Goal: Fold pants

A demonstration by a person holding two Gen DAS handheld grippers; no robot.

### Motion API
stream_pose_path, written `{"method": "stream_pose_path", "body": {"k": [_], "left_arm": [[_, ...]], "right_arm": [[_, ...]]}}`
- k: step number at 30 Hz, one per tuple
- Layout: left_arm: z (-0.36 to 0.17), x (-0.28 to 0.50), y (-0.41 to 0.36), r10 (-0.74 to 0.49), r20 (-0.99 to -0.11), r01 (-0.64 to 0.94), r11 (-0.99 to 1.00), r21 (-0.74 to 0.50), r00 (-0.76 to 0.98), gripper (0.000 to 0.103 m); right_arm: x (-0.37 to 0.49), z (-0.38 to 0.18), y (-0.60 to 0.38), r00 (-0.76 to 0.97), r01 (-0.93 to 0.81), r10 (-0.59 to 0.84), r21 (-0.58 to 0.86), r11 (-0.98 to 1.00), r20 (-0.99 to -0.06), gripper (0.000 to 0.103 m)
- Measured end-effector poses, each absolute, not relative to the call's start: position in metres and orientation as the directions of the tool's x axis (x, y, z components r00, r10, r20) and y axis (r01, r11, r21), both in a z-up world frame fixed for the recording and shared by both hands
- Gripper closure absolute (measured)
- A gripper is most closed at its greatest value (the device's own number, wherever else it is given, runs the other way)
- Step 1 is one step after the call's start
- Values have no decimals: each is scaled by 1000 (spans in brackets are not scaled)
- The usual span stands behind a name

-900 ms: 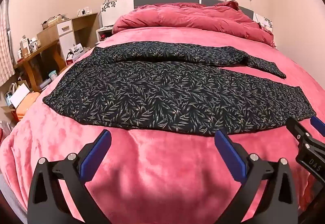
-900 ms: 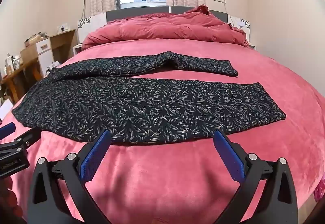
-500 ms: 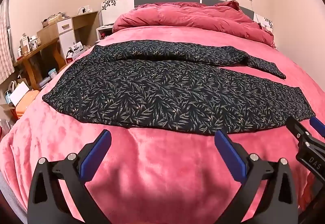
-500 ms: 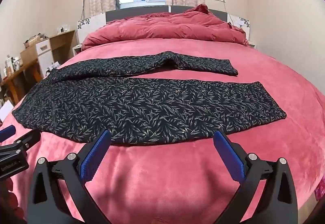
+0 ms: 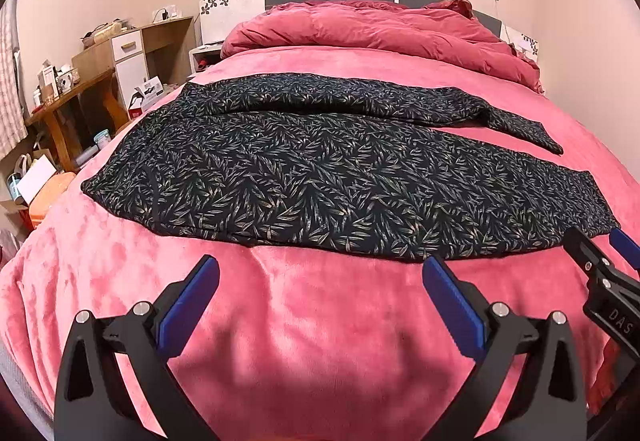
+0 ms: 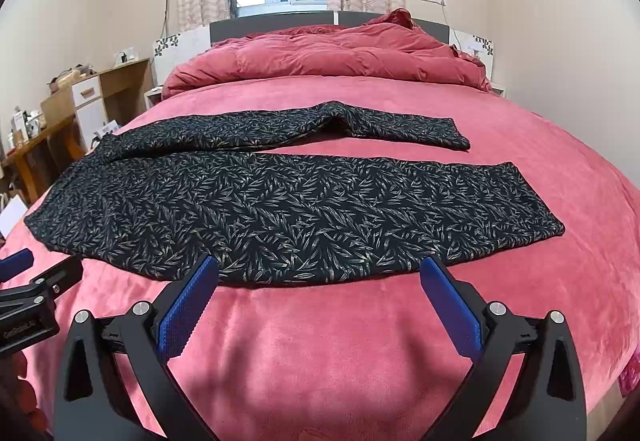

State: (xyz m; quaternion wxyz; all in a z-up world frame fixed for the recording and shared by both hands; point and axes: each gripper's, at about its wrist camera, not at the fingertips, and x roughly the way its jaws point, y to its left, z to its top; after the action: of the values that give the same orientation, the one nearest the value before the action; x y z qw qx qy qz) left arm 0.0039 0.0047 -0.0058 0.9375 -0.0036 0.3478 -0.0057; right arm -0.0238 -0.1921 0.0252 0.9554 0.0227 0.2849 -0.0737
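Both views nudged slightly closer, pants [image 5: 340,177] just beyond splayed, empty left tongs [image 5: 316,281] and right tongs [image 6: 316,281]

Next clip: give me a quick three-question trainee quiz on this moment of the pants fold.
1. True or false: the left tongs are shut on the pants.
2. Which leg lies nearer the tongs: A, the wide flat one; B, the bunched narrow one?
3. Fill in: the pants lie on a ___ blanket.

Key: 1 false, both the left tongs and the right tongs are open and apart from the cloth; 2 A; 3 pink.
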Motion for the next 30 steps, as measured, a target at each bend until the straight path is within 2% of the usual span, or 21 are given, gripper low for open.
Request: {"method": "stream_pose_path", "body": {"k": [30], "left_arm": [[-7,2,3,-19,-657,12,1000,-15,754,2]], "right_arm": [[-24,27,-194,829,151,-125,3,988,-546,3]]}}
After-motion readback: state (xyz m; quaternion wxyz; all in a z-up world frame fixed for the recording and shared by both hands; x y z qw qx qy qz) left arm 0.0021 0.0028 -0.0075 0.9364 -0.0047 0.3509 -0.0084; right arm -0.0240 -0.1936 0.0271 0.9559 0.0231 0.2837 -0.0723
